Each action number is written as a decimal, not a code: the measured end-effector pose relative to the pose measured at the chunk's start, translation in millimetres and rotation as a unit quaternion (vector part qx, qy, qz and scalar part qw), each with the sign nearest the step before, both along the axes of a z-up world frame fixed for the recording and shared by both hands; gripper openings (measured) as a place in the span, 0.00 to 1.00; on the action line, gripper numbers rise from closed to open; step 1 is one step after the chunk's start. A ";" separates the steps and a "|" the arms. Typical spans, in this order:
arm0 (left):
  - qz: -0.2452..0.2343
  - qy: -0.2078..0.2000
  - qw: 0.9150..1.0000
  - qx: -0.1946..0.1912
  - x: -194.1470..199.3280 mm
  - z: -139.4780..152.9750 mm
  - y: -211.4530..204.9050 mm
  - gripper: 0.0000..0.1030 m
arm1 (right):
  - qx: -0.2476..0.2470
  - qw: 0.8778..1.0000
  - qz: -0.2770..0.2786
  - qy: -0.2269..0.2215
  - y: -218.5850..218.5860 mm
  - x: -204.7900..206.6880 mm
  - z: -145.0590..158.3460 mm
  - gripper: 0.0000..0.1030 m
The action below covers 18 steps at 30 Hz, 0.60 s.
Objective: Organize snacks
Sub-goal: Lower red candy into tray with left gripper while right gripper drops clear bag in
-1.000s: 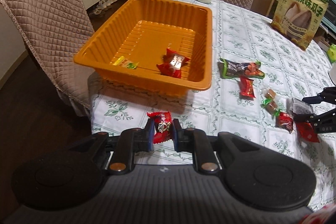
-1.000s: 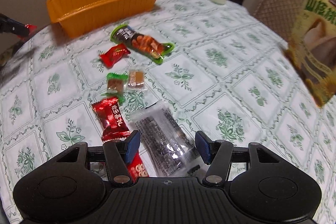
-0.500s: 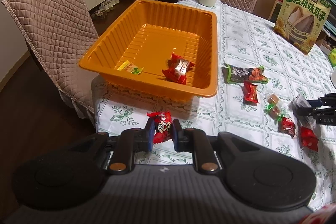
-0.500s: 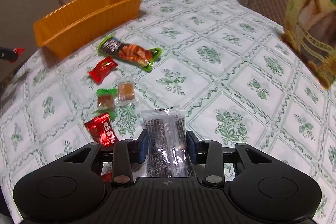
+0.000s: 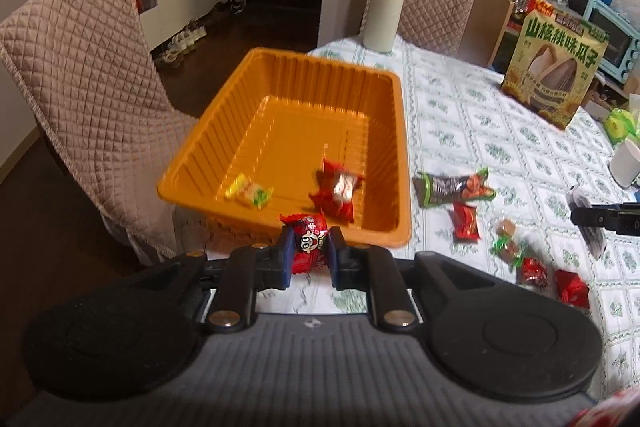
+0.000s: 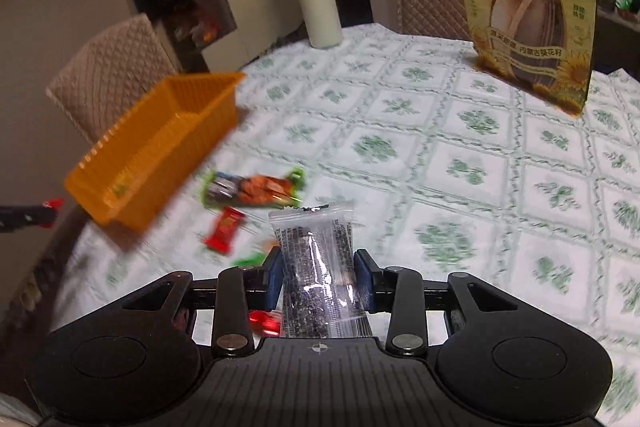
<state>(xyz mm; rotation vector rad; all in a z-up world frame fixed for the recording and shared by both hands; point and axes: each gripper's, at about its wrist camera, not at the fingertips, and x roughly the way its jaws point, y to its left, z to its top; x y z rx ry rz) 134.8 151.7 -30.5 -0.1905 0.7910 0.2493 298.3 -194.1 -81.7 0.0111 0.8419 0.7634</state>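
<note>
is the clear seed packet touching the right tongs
Touching: the right wrist view shows both pads pressed against the sides of the clear seed packet, right tongs clamped.

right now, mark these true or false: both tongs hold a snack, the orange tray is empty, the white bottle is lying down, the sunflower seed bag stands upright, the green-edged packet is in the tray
1. Both tongs hold a snack. True: the left tongs grip a red candy, and the right tongs grip a clear packet of dark seeds.
2. The orange tray is empty. False: it holds a red wrapper and a yellow-green candy.
3. The white bottle lies down. False: it stands upright.
4. The sunflower seed bag stands upright. True.
5. The green-edged packet is in the tray. False: it lies on the tablecloth beside the tray.
</note>
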 end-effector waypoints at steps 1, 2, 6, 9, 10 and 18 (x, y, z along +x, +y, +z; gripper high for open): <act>-0.004 -0.003 1.000 0.000 1.2 2.4 3.4 0.15 | 0.005 1.000 -0.003 0.003 5.6 -4.0 4.1 0.37; -0.009 -0.006 1.000 0.000 2.4 4.7 6.8 0.15 | 0.010 1.000 -0.003 0.007 12.0 -8.0 8.2 0.37; -0.029 -0.013 1.000 0.002 7.8 11.3 21.1 0.15 | 0.033 0.999 -0.003 0.020 43.1 -24.3 23.3 0.37; -0.041 -0.017 0.999 0.001 14.0 13.8 32.5 0.15 | 0.056 0.998 0.000 0.033 70.4 -34.5 32.0 0.37; -0.045 -0.018 0.999 0.001 16.3 14.1 36.2 0.15 | 0.063 0.997 0.002 0.036 80.5 -37.3 34.6 0.37; -0.077 -0.024 0.997 0.005 35.9 15.6 69.5 0.15 | 0.105 0.993 0.002 0.058 159.5 -42.7 46.0 0.37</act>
